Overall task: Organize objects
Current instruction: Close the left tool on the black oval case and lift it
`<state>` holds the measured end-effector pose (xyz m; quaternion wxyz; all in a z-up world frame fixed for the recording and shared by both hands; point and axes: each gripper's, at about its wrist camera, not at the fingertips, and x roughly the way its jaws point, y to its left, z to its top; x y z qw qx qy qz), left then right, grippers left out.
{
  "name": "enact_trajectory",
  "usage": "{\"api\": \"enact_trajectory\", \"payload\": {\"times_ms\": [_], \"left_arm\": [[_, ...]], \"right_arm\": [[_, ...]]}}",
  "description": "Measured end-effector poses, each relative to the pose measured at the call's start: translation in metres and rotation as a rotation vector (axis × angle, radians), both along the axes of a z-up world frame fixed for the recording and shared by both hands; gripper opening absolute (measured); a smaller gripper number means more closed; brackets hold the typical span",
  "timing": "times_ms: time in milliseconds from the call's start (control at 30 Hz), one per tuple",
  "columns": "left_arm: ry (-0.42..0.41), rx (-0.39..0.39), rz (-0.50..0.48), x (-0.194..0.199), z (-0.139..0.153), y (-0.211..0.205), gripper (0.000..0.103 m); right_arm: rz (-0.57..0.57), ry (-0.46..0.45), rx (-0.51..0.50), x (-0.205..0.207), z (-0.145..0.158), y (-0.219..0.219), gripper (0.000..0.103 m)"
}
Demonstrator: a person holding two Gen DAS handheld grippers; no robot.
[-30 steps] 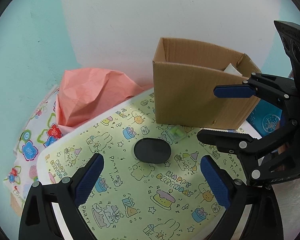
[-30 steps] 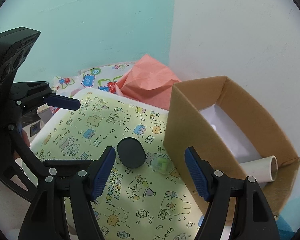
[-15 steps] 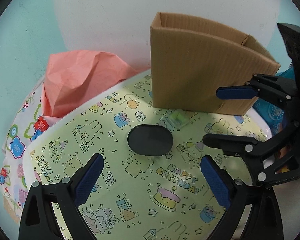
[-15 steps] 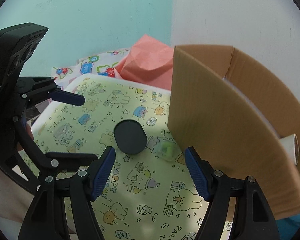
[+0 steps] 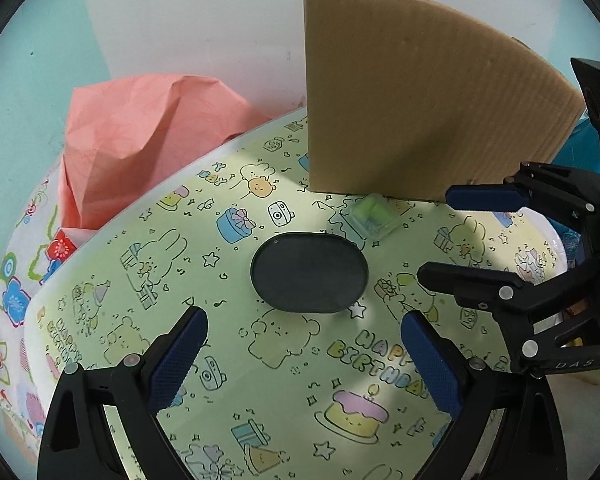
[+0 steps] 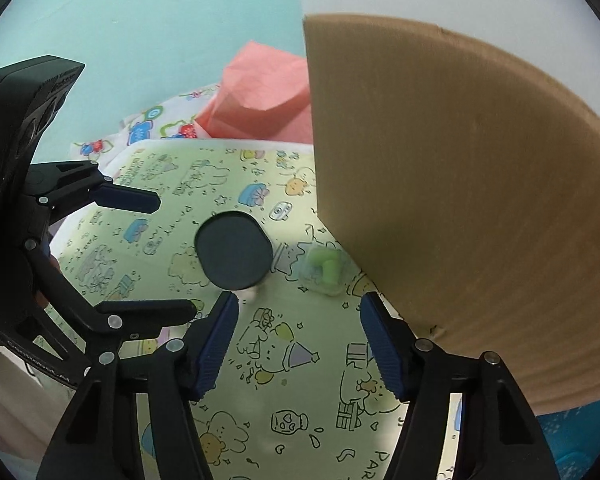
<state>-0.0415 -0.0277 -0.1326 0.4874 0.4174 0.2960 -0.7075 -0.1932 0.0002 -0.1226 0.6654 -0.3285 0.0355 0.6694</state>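
Note:
A black oval disc (image 5: pixel 309 272) (image 6: pixel 233 253) lies flat on the birthday-print tabletop (image 5: pixel 260 380) (image 6: pixel 300 380). Beside it, at the foot of a cardboard box (image 5: pixel 412 108) (image 6: pixel 460 200), sits a small clear case holding something green (image 5: pixel 374 214) (image 6: pixel 325 266). My left gripper (image 5: pixel 304 315) (image 6: pixel 172 254) is open and low over the table, with the disc just ahead of its fingertips. My right gripper (image 6: pixel 298 300) (image 5: pixel 440 236) is open with its jaws closing. Nothing is between them; the green case lies just beyond the tips.
Crumpled pink paper (image 5: pixel 140 132) (image 6: pixel 260 96) is heaped at the table's far edge on a floral cloth (image 5: pixel 16 300). The box wall stands tall close on the right and hides its inside. A blue item (image 5: pixel 580 136) lies beyond the box.
Both grippers have sunk toward the table and come closer to the disc and the green case. The box's inside has dropped out of sight. The right jaws stand narrower.

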Motion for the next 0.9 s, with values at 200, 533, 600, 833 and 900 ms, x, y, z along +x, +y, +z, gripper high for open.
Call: {"api": "enact_trajectory", "payload": {"times_ms": [200, 533, 600, 833, 900], "left_arm": [[-0.008, 0.004, -0.021, -0.001, -0.012, -0.012, 0.098], [-0.023, 0.014, -0.075, -0.007, -0.024, -0.028, 0.098], [-0.021, 0.013, -0.089, -0.008, -0.026, -0.03, 0.098], [-0.033, 0.001, -0.125, -0.012, -0.029, -0.032, 0.094], [-0.033, 0.009, -0.115, -0.009, -0.032, -0.035, 0.092]], "right_arm": [[-0.037, 0.019, -0.012, 0.005, -0.008, 0.011, 0.057], [-0.093, 0.041, -0.036, 0.016, -0.013, 0.021, 0.054], [-0.102, 0.041, -0.038, 0.017, -0.014, 0.021, 0.054], [-0.13, 0.011, -0.022, 0.021, -0.016, 0.02, 0.053], [-0.132, 0.019, -0.025, 0.023, -0.015, 0.02, 0.053]]}}
